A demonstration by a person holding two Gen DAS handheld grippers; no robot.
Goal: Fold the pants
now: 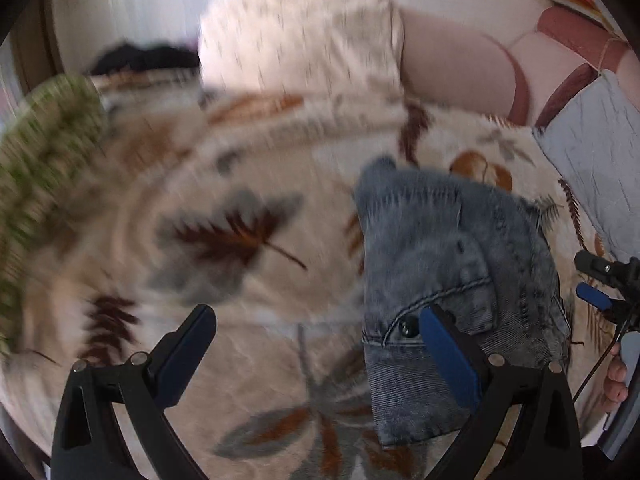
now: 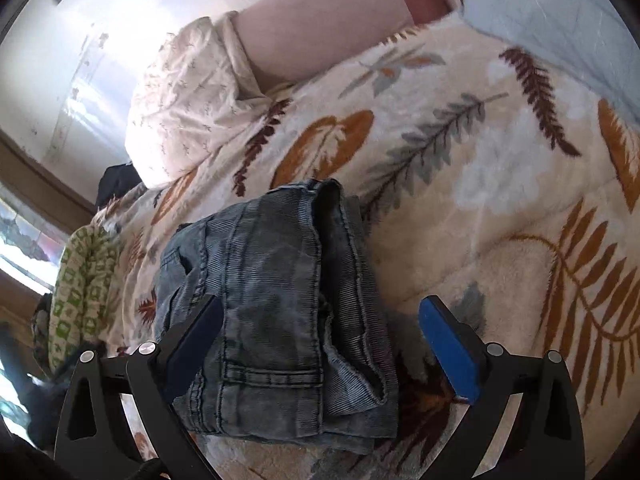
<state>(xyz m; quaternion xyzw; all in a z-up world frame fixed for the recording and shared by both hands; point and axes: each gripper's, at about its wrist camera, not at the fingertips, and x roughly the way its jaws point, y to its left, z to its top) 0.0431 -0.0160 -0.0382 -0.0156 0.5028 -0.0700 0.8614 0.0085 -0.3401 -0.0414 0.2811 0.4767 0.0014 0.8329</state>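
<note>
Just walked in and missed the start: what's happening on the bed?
A person is folding pants with a handheld tool in each hand. The denim pants lie in a compact folded bundle on the leaf-print blanket. The left tool and the right tool are both open above it, gripping nothing. A green patterned cloth lies nearby.

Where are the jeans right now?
The jeans lie folded on the leaf-patterned blanket, low in the right wrist view between that open gripper's fingers, with a green patterned cloth to their left.
</note>
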